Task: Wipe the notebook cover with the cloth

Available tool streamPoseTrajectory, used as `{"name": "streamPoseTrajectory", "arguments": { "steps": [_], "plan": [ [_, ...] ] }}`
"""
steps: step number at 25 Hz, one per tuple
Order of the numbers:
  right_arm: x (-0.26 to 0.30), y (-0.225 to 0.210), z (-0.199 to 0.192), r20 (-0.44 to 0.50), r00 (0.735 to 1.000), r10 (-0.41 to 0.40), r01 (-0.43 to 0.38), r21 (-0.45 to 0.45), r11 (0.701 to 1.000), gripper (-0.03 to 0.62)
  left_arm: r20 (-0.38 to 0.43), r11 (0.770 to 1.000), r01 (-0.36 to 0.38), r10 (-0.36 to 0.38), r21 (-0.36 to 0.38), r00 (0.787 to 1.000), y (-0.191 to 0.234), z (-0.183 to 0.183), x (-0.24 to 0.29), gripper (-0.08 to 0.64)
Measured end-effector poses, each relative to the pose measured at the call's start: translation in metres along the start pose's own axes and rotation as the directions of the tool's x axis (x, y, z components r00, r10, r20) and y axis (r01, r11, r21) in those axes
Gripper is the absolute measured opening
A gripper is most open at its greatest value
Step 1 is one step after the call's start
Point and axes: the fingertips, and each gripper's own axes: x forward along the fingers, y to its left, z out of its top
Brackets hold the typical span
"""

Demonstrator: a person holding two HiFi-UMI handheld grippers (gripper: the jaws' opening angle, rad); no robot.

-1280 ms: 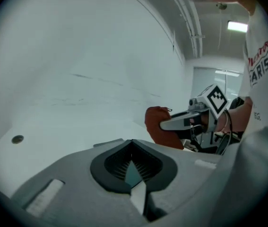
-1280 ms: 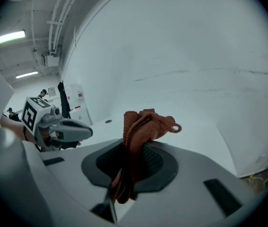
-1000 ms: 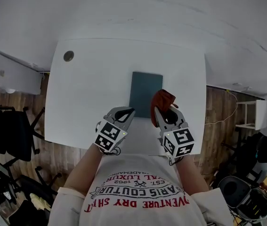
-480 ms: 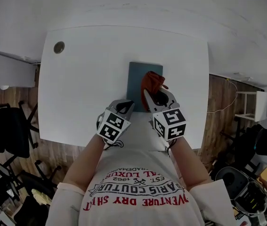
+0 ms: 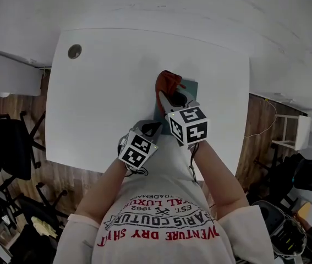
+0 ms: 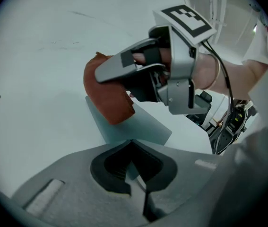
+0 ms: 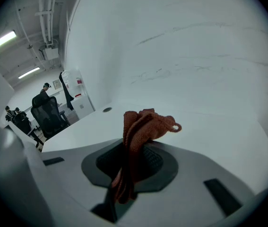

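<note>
A dark teal notebook (image 5: 193,90) lies on the white table (image 5: 106,92), mostly covered by my right gripper (image 5: 169,95). That gripper is shut on a rust-red cloth (image 5: 167,83), which hangs at the notebook's far left corner. In the left gripper view the cloth (image 6: 108,96) droops from the right gripper (image 6: 109,73) onto the notebook (image 6: 134,126). My left gripper (image 5: 150,128) sits at the notebook's near edge; its jaws (image 6: 136,174) are shut on the near corner. In the right gripper view the cloth (image 7: 143,126) is bunched between the right gripper's (image 7: 126,174) jaws.
A round cable hole (image 5: 74,51) sits at the table's far left corner. A white cabinet (image 5: 7,73) and black office chairs (image 5: 7,147) stand to the left, a white shelf (image 5: 296,133) to the right. People (image 7: 44,98) are far off in the room.
My right gripper has carried the cloth from the notebook's near right part to its far left corner. The left gripper has stayed at the near edge.
</note>
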Motion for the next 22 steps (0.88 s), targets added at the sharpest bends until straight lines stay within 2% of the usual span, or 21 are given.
{"name": "streamPoseTrajectory", "arguments": {
  "steps": [6, 13, 18, 22],
  "plan": [
    [0.029, 0.009, 0.007, -0.019, 0.999, 0.026, -0.026, 0.019, 0.999, 0.072, -0.01, 1.0, 0.008, -0.008, -0.019, 1.0, 0.002, 0.0, 0.0, 0.011],
    [0.055, -0.01, -0.017, -0.103, 0.994, -0.024, 0.023, -0.004, 1.0, 0.072, -0.011, 1.0, 0.0, 0.0, -0.02, 1.0, 0.002, -0.001, 0.0, 0.011],
    [0.058, -0.023, -0.022, -0.135, 0.991, -0.023, 0.023, -0.001, 1.0, 0.074, -0.014, 1.0, -0.001, 0.001, -0.023, 1.0, 0.003, -0.001, 0.0, 0.011],
    [0.055, -0.031, -0.024, -0.156, 0.987, -0.047, 0.048, 0.003, 0.999, 0.078, -0.013, 0.998, -0.011, 0.01, -0.066, 1.0, 0.004, -0.001, 0.002, 0.011]
  ]
}}
